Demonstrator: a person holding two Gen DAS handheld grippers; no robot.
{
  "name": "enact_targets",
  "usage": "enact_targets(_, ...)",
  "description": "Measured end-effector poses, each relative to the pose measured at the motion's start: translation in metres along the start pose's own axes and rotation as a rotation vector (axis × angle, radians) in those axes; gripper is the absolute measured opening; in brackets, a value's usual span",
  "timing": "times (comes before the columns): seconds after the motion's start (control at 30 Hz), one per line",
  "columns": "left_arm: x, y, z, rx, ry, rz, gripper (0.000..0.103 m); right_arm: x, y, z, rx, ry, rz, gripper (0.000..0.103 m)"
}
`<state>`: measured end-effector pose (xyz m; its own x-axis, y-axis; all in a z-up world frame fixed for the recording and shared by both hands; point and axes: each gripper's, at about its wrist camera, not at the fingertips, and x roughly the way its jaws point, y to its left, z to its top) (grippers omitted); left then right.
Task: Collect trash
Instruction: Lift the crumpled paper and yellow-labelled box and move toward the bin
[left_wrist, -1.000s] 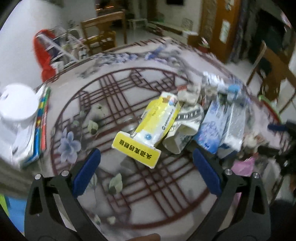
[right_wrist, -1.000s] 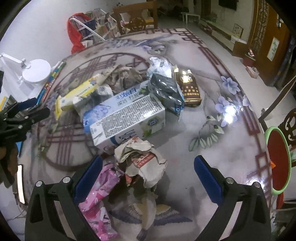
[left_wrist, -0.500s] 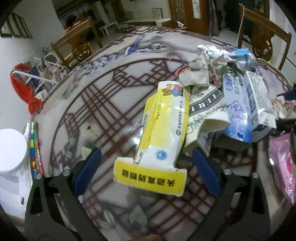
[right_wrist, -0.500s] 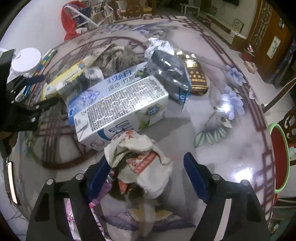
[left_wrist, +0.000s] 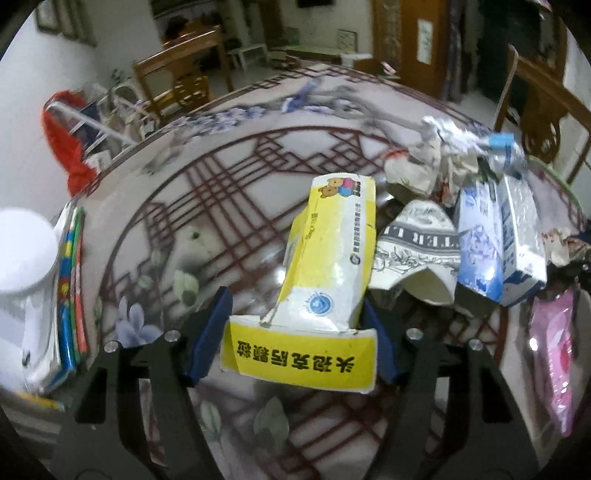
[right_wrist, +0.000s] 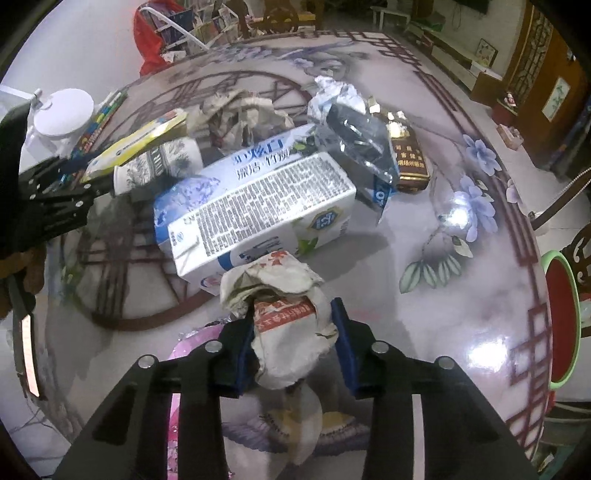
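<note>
A flattened yellow-and-white box (left_wrist: 332, 273) lies on the patterned glass table (left_wrist: 221, 192). My left gripper (left_wrist: 295, 332) straddles its printed end flap; its jaws are closing, and a thin gap shows at the left pad. In the right wrist view, my right gripper (right_wrist: 293, 332) points steeply down. Its jaws are closing, with both blue pads pressing a crumpled white-and-red paper wrapper (right_wrist: 284, 325). A paper cup (left_wrist: 417, 254), a blue-and-white carton (right_wrist: 258, 210) and more crumpled paper (left_wrist: 424, 162) lie heaped between the two grippers.
A black foil bag (right_wrist: 354, 136) and a brown pack (right_wrist: 410, 158) lie behind the carton. A pink wrapper (left_wrist: 554, 362) sits near the table's edge. A white round lamp base (left_wrist: 18, 251) and coloured books (left_wrist: 72, 295) stand at the left. A green-rimmed red bin (right_wrist: 557, 317) is below the table's right edge.
Both pairs of jaws have narrowed from wide open. My left gripper has come forward and down over the yellow box. The right pads have closed onto the crumpled wrapper.
</note>
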<state>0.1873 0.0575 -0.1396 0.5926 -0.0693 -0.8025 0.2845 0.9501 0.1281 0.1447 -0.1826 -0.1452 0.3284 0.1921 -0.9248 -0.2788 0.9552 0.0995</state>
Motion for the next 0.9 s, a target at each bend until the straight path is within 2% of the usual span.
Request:
enact_targets(0.27,-0.027,0.017,-0.008,-0.126,-0.031,-0.011,0.066,-0.023,-0.007,0.002,0.019,-0.046,0.027,0.036)
enact_targets(0.53,-0.031,0.017,-0.018,-0.156,-0.003,-0.007,0.067,-0.03,-0.004,0.0,-0.006,-0.059,0.034,0.036)
enact_targets(0.73,-0.046,0.017,-0.027,-0.182,-0.01,-0.008,0.067,-0.034,0.0,-0.001,-0.013,-0.07,0.048,0.036)
enact_targets(0.9,-0.058,0.015,-0.029,-0.182,-0.021,0.021,0.064,-0.036,0.004,0.0,-0.02,-0.08,0.058,0.036)
